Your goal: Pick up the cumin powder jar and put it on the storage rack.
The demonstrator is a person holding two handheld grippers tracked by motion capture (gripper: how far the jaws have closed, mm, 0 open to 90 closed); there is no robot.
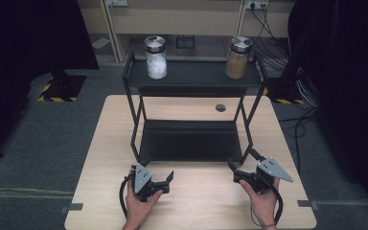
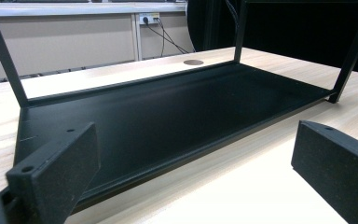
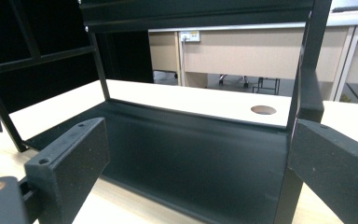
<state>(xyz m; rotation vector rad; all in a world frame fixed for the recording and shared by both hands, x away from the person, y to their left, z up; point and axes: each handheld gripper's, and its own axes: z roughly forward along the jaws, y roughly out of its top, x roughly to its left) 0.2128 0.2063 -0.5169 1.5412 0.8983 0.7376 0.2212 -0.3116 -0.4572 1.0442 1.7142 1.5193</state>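
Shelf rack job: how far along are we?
Nothing looks done yet. Both jars, white-filled and brown-filled, stand on the rack's top shelf; the bottom shelf is bare. Left gripper and right gripper are open, holding nothing, near the rack's front. Everything remains.

Grey carpet floor (image 1: 38, 143) surrounds the wooden bench (image 1: 196, 201); black curtains (image 1: 28, 38) flank beige cabinets (image 1: 182, 19) behind.

The right hand-held gripper (image 3: 191, 172), its 2 black jaws spread wide, faces the black metal rack's lower shelf (image 3: 186, 158) on the pale wooden worktop (image 3: 191, 100).
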